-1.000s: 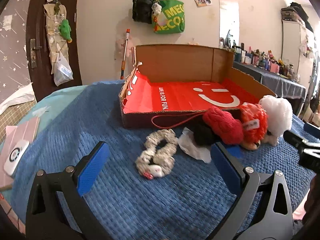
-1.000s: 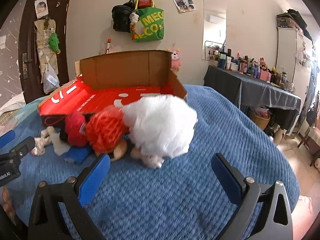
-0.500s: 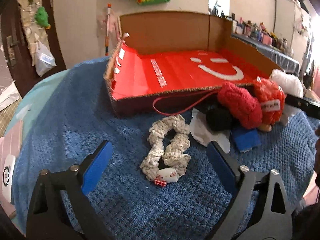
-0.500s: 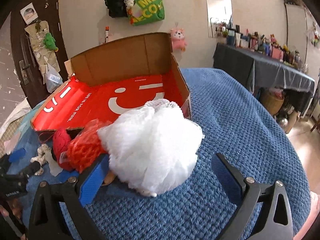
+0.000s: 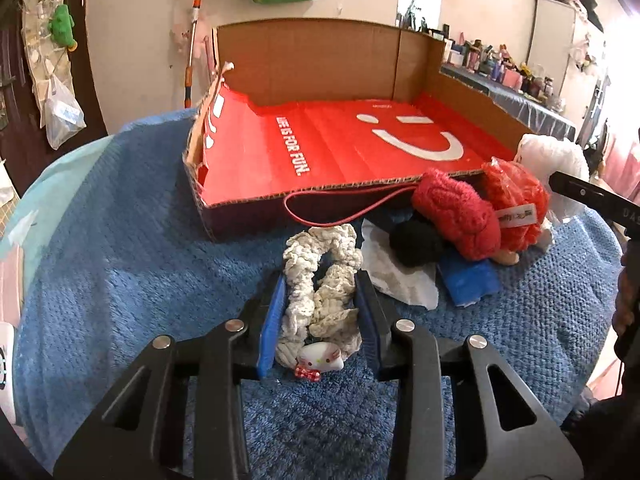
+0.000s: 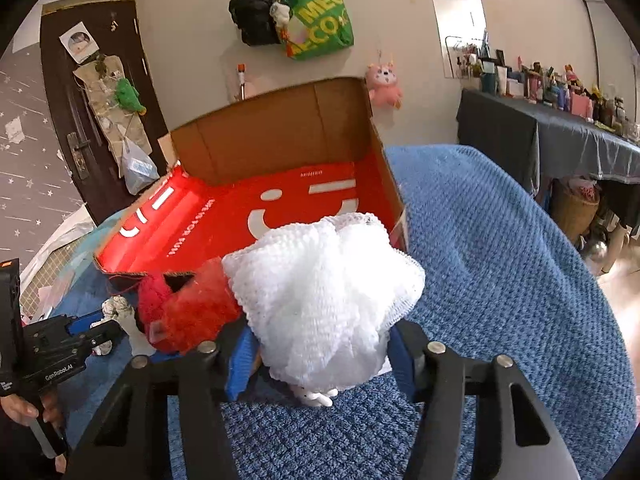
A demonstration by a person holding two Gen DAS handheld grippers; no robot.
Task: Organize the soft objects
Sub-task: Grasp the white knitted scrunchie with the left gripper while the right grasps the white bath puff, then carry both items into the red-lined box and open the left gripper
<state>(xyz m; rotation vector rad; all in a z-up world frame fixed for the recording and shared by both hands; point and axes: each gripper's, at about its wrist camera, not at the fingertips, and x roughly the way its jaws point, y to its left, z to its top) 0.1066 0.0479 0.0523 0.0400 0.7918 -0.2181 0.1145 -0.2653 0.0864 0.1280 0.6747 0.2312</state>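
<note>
In the left wrist view, the left gripper [image 5: 320, 312] is sitting in the lower middle of the frame. Its two blue pads are squeezing the cream scrunchie [image 5: 320, 292] from both sides. The scrunchie is lying on the blue blanket [image 5: 120, 280], just below the front edge of the red box [image 5: 340, 144]. A little white cat charm [image 5: 320, 358] is hanging on the near end of the scrunchie. The scrunchie looks very light and squishy, so it is probably bending and flopping when lifted. Holding it across the middle of the loop, as the pads are doing, seems a good spot. The hard charm could slip, so it is better to stay off it. To the right, a pile is waiting: a red knit thing [image 5: 456, 216], a black ball [image 5: 416, 244], a red puff [image 5: 516, 204] and a blue sponge [image 5: 472, 280].

In the right wrist view, the right gripper [image 6: 320, 364] is at the bottom middle. It is closing on the white puff [image 6: 324, 300], which is bulging up over the blue pads. The puff is sitting on the blanket, touching the near right corner of the box. It looks fluffy, airy and springy, so it is likely squashing a lot before it holds. Grabbing deep near its middle seems safest, since loose mesh at the edge could pull out.
</note>
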